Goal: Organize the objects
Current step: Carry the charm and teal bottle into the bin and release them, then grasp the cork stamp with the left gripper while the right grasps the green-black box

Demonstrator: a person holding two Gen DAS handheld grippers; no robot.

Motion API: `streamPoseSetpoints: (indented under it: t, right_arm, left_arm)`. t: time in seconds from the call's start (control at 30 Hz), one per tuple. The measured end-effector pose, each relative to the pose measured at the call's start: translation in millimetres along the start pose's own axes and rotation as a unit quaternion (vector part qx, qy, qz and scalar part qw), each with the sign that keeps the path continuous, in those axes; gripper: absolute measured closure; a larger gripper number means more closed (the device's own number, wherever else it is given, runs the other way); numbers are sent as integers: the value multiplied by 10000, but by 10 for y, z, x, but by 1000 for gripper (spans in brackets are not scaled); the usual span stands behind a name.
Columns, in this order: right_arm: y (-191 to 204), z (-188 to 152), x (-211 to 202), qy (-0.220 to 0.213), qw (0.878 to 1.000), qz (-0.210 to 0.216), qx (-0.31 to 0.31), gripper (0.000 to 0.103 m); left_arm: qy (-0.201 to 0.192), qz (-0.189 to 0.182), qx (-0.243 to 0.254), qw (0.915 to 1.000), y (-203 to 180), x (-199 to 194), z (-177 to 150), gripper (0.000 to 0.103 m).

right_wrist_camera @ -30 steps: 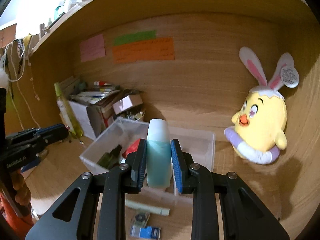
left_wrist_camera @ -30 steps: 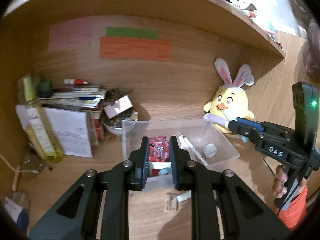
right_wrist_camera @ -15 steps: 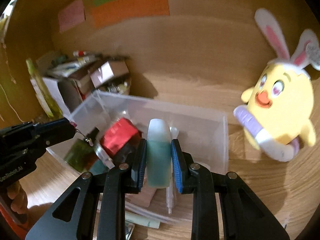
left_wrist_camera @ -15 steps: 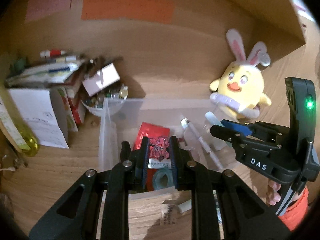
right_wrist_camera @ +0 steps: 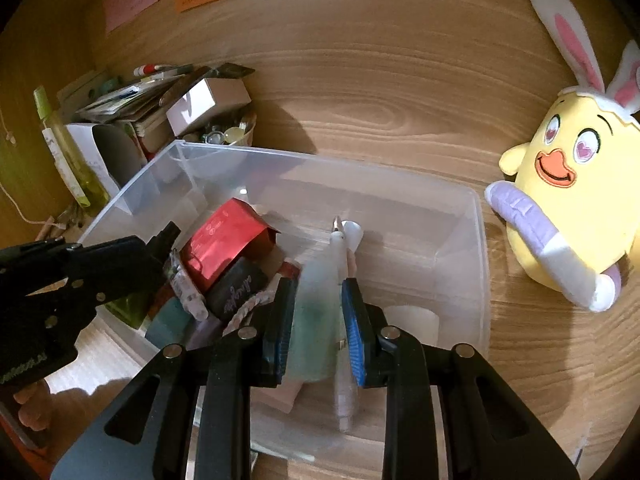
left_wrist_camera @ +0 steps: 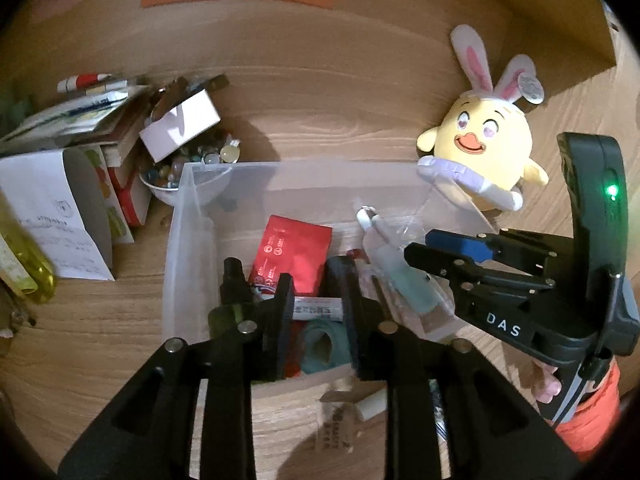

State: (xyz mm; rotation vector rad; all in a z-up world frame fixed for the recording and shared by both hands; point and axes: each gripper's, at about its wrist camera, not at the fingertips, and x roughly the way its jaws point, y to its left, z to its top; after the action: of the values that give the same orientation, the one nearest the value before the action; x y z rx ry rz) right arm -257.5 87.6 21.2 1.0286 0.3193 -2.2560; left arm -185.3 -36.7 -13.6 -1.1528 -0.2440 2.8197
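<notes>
A clear plastic bin (left_wrist_camera: 304, 172) (right_wrist_camera: 478, 240) stands on the wooden desk with a red packet (left_wrist_camera: 294, 252) (right_wrist_camera: 226, 242), a white pen (right_wrist_camera: 344, 320), a teal tape roll (left_wrist_camera: 320, 346) and other small items inside. My left gripper (left_wrist_camera: 318, 312) is open over the bin's near-left part, above a small tube (left_wrist_camera: 316, 312). My right gripper (right_wrist_camera: 318, 332) is over the bin's middle, its jaws slightly apart around a teal bottle with a white cap (right_wrist_camera: 320, 312) (left_wrist_camera: 400, 276) that looks blurred.
A yellow bunny-eared plush (left_wrist_camera: 484, 160) (right_wrist_camera: 576, 208) sits right of the bin. A bowl of beads (left_wrist_camera: 188, 168), a white box, stacked papers and a yellow bottle (right_wrist_camera: 64, 152) crowd the left. Small items (left_wrist_camera: 352, 408) lie on the desk before the bin.
Both grippers moved forward and down over the bin. My left jaws opened and the pink item they held is gone. My right jaws widened around the teal bottle.
</notes>
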Motion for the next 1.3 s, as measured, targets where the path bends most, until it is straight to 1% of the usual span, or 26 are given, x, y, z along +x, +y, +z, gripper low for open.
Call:
streamPoseSetpoints:
  t: [0.03, 0.1, 0.13, 0.17, 0.2, 0.23, 0.27, 0.3, 0.43, 0.5, 0.6, 0.7, 0.83, 0.9, 0.93, 1.0, 1.07, 1.13, 1.2, 1.23, 1.3]
  right_arm:
    - [-8, -2, -34, -22, 10000, 8, 11, 77]
    - [-21, -13, -133, -113, 9999, 1, 28, 71]
    - [-22, -23, -175, -158, 9999, -19, 25, 69]
    - [-19, -34, -226, -215, 9998, -44, 22, 65]
    - [-18, -49, -294, -280, 9996, -54, 21, 61]
    - [-17, -62, -343, -325, 9995, -47, 20, 59]
    - [-21, -93, -426, -391, 9992, -21, 32, 54]
    - [-22, -108, -465, -424, 9991, 1, 40, 50]
    - [-19, -246, -711, -611, 9981, 26, 31, 40]
    - [2, -325, -795, -680, 9977, -28, -5, 31]
    - [30, -476, -893, -705, 9975, 43, -33, 24]
    - [50, -624, -906, -616, 9980, 129, -30, 23]
    - [100, -815, -811, -429, 9989, 189, -7, 23]
    - [125, -907, -739, -289, 9991, 313, 31, 23]
    - [139, -952, -664, -135, 9987, 491, 83, 23]
    - [158, -1012, -563, 9, 9977, 658, 180, 23]
    - [191, -1056, -469, 122, 9971, 725, 217, 24]
    - [228, -1086, -400, 202, 9967, 754, 211, 30]
    - [272, -1092, -345, 283, 9969, 730, 122, 44]
    - [294, -1091, -320, 310, 9970, 704, 75, 47]
    - [333, -1078, -271, 344, 9971, 672, -21, 57]
  left_arm:
    - [-15, 3, 15, 10000, -10, -22, 3, 71]
    - [-91, 36, 55, 9999, -34, -92, 4, 61]
    - [-163, 56, 81, 9998, -52, -152, -1, 58]
    - [-209, 61, 91, 9997, -56, -193, -1, 51]
    - [-266, 72, 94, 9996, -67, -242, -3, 40]
    - [-327, 91, 89, 9994, -74, -296, -9, 35]
    - [-406, 117, 84, 9991, -80, -358, -20, 27]
    - [-465, 140, 94, 9988, -88, -408, -30, 23]
    - [-623, 376, 305, 9969, -137, -604, -129, 15]
    - [-644, 440, 385, 9962, -147, -667, -189, 12]
    - [-603, 491, 467, 9959, -154, -732, -317, 12]
    - [-461, 513, 486, 9964, -138, -729, -455, 11]
    - [-147, 523, 483, 9974, -104, -614, -645, 11]
    - [11, 502, 485, 9976, -95, -541, -731, 12]
    - [145, 420, 480, 9979, -94, -493, -769, 13]
    - [383, 289, 468, 9977, -105, -397, -823, 29]
    - [565, 224, 514, 9968, -131, -319, -866, 37]
    - [656, 211, 550, 9961, -166, -266, -891, 39]
    - [728, 183, 582, 9955, -192, -228, -896, 44]
    - [762, 173, 608, 9951, -206, -208, -893, 45]
    - [811, 198, 660, 9943, -228, -158, -881, 50]
